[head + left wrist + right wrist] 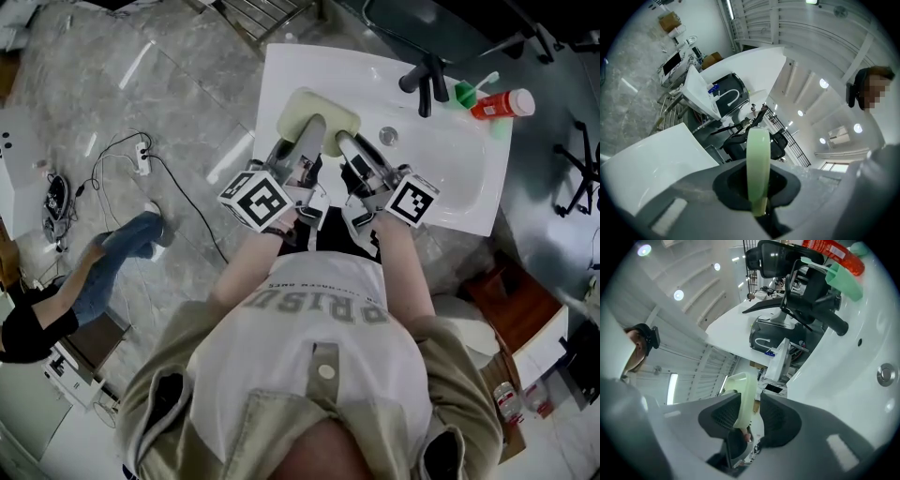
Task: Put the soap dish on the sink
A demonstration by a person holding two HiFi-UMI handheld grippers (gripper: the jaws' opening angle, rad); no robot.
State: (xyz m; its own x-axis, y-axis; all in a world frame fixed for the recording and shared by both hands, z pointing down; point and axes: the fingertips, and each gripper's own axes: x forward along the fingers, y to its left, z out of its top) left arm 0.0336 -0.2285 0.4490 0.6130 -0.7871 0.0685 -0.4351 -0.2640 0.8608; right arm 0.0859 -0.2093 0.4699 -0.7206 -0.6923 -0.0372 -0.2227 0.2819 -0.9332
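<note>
The soap dish (pixel 319 114) is pale green and is held on edge over the left part of the white sink (pixel 450 183). My left gripper (pixel 312 131) is shut on the dish's near rim; in the left gripper view the rim (pixel 758 154) stands upright, clamped between the jaws (pixel 758 199). My right gripper (pixel 343 142) is at the dish's right side. In the right gripper view the dish's rim (pixel 743 394) lies between the jaws (pixel 751 414), against one pad, with a gap to the other.
A black faucet (pixel 427 80) stands at the sink's back, with a green cup (pixel 466 92) and a red tube (pixel 502 103) beside it. The drain (pixel 388 136) is right of the dish. A seated person (pixel 94 272) and cables (pixel 141 159) are on the floor at the left.
</note>
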